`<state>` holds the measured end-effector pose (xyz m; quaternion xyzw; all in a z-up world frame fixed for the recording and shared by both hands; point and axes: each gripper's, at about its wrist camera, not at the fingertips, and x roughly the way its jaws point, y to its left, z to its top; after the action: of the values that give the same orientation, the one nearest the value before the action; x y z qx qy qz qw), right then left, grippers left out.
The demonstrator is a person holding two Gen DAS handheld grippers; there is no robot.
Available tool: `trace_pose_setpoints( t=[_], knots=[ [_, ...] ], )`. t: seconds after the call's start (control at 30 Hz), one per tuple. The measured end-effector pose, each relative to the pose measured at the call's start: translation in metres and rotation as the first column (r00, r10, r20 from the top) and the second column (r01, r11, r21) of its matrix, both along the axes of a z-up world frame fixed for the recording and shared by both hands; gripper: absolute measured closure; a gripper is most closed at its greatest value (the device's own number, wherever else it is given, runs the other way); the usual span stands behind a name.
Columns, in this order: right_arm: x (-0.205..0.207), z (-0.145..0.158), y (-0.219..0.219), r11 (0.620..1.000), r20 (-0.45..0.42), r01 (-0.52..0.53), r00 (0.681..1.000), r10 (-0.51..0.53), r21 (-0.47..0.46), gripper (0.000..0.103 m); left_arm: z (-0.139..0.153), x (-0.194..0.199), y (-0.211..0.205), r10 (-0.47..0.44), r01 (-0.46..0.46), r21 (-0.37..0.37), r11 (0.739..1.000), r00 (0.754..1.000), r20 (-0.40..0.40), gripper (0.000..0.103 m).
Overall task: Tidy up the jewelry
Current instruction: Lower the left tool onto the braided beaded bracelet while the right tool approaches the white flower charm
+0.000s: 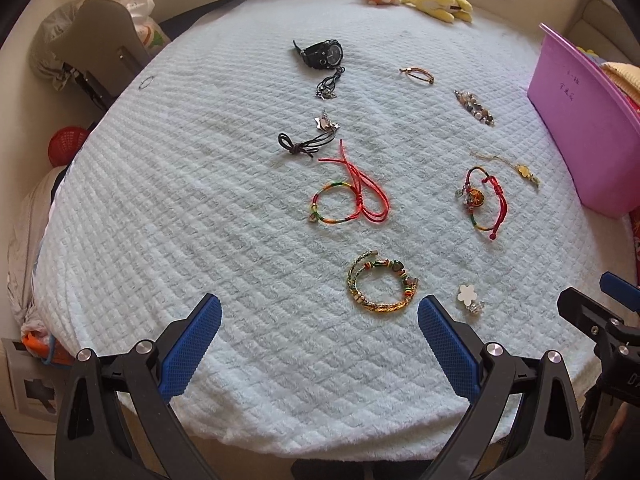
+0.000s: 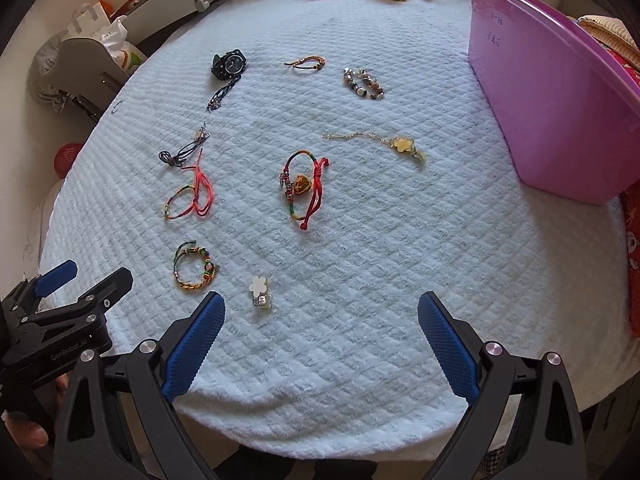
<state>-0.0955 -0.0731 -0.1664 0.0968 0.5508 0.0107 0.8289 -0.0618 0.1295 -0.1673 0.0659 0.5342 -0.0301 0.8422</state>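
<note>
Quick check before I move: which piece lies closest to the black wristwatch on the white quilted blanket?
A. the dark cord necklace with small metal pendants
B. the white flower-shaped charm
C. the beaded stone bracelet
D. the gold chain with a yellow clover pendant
A: the dark cord necklace with small metal pendants trails right from the black wristwatch; the other three lie well apart from it.

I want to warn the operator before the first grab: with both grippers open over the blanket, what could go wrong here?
1. The red cord bracelet trails long loose loops; a pinch may catch only a strand and drag it.
2. The dark cord lies close to those red ends, so the two could lift tangled.
3. The flower piece is small and sits in plush blanket; the fingers may grab pile instead.
</note>
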Motion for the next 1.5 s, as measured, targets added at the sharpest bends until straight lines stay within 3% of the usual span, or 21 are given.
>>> trace_pose_setpoints(
  t=[0.17,0.23,0.47,0.93,1.33,1.5],
  knots=[
    [-0.005,-0.026,0.017,0.998,0.027,0.049,0.999,-0.047,-0.046,0.01,-0.034,0.009,0.007,-0.046,0.045,-0.057,0.997,0.999,-0.018,0.006],
    [-0.006,-0.034,0.021,0.995,0.038,0.077,0.997,-0.075,-0.066,0.01,-0.046,0.011,0.004,-0.073,0.072,-0.049,0.996,0.997,-0.025,0.006],
    [-0.01,-0.047,0.026,0.986,0.063,0.145,0.988,-0.14,-0.087,0.01,-0.062,0.014,0.002,-0.102,0.101,-0.082,0.991,0.995,-0.015,0.006],
    [-0.005,-0.064,0.042,0.986,0.14,0.132,0.983,-0.117,-0.104,0.01,-0.084,0.021,0.001,-0.143,0.146,-0.07,0.987,0.989,0.047,0.006],
    [-0.004,-0.071,0.044,0.991,0.174,0.083,0.983,-0.064,-0.106,0.011,-0.086,0.017,0.008,-0.181,0.191,-0.105,0.976,0.978,0.099,0.006],
    [-0.003,-0.07,0.053,0.992,0.186,0.047,0.982,-0.024,-0.12,0.011,-0.086,0.022,0.012,-0.168,0.178,-0.089,0.98,0.98,0.11,0.019]
  ],
)
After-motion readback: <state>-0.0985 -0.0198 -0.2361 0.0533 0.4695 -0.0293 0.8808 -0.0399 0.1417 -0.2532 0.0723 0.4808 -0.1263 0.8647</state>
